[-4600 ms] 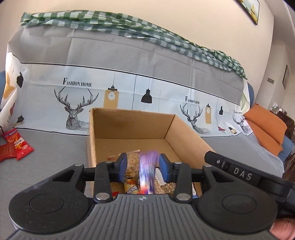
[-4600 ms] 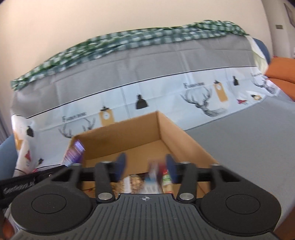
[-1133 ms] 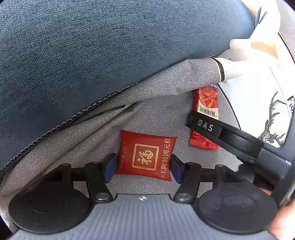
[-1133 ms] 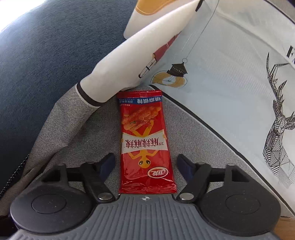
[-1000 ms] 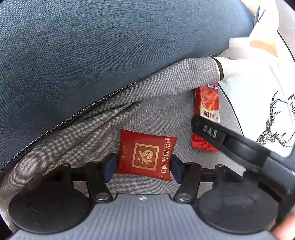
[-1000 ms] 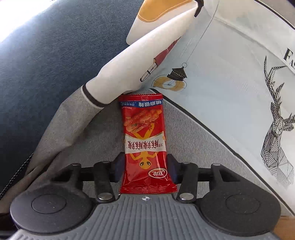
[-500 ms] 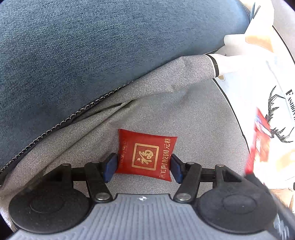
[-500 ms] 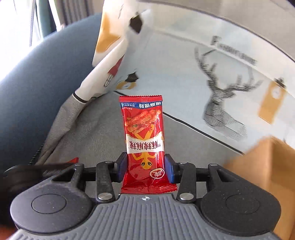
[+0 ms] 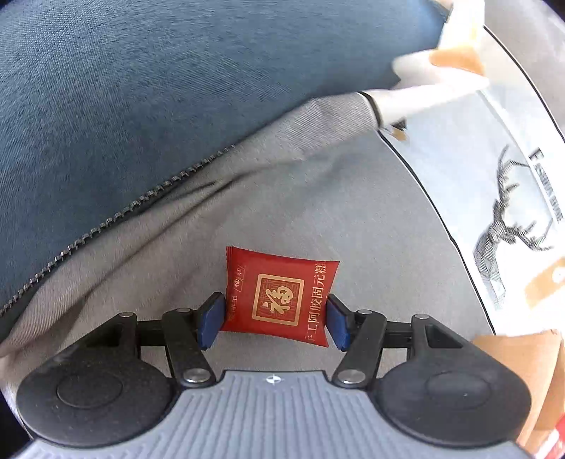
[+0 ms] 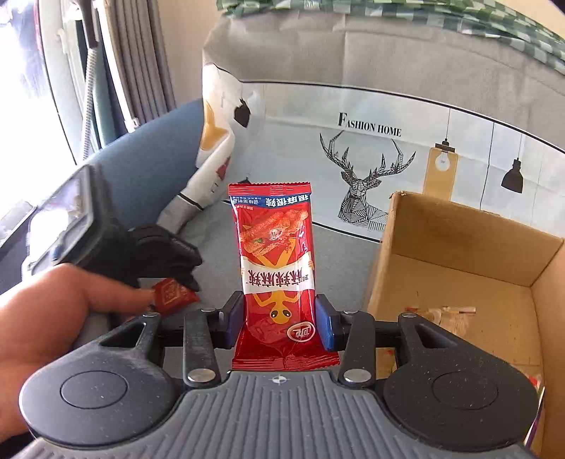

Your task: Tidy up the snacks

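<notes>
My left gripper (image 9: 273,319) points down at the grey sofa cover and is shut on a small square red packet with a gold character (image 9: 279,296), its blue pads pressing both sides. In the right wrist view that same packet (image 10: 173,294) hangs just above the seat under the left gripper (image 10: 183,279), which a hand (image 10: 42,317) holds. My right gripper (image 10: 279,323) is shut on a long red snack packet (image 10: 273,254), held upright in the air. An open cardboard box (image 10: 459,229) sits just to its right.
Several snacks (image 10: 441,312) lie on the box floor. A blue sofa armrest (image 9: 176,88) rises beside the grey seat cover (image 9: 282,197). The deer-printed backrest cover (image 10: 367,183) and a green checked cloth (image 10: 459,17) stand behind; a curtained window (image 10: 35,70) is at the left.
The right gripper closed on the long red packet, lifted it off the seat and swung it toward the box. The left gripper rose slightly with the square packet in its pads.
</notes>
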Demonstrator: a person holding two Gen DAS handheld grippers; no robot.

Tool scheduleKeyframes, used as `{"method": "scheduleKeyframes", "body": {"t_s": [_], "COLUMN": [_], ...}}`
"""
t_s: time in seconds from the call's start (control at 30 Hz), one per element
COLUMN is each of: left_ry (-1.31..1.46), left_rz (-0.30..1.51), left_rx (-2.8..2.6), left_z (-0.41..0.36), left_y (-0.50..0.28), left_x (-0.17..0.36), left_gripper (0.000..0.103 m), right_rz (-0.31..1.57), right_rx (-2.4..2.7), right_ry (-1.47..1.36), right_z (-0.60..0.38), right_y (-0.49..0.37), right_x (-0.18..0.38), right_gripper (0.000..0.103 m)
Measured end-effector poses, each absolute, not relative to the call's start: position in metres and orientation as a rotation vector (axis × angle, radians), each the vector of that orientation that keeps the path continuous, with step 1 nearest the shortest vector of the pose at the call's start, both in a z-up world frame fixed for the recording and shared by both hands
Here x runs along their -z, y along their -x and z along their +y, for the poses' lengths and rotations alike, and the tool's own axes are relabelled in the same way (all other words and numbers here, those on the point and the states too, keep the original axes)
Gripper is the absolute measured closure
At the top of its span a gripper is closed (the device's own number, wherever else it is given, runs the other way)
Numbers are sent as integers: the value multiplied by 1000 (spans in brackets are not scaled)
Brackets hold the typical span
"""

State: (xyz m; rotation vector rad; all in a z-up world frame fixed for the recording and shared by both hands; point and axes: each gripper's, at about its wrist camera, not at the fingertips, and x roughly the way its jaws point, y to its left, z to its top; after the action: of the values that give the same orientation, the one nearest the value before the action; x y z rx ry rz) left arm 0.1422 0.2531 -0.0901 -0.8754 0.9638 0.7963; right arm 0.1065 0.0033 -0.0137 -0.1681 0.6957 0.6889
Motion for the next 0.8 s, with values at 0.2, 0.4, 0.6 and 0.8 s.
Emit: {"method": "scheduleKeyframes", "body": {"t_s": [0.2,0.4,0.6,0.8], "left_ry": [871,869,847,782], "left_rz": [941,945,843,889], "left_rx": [-761,-715,-557,-499], "left_z": [238,225,198,174], "left_y": [-135,-106,-80,-90], "left_x": [78,49,36,36], "left_gripper": [38,38,38,39], "right_rz": [582,486,452,425], "right_rx": [-709,-699,-646,-598], "right_ry": [148,69,19,38], "right_z": [-26,-57,-89,-122], "right_y": [-69,-62,-64,-62], "right_x": [14,0,-8,-5], "right_gripper": [59,59,59,59]}}
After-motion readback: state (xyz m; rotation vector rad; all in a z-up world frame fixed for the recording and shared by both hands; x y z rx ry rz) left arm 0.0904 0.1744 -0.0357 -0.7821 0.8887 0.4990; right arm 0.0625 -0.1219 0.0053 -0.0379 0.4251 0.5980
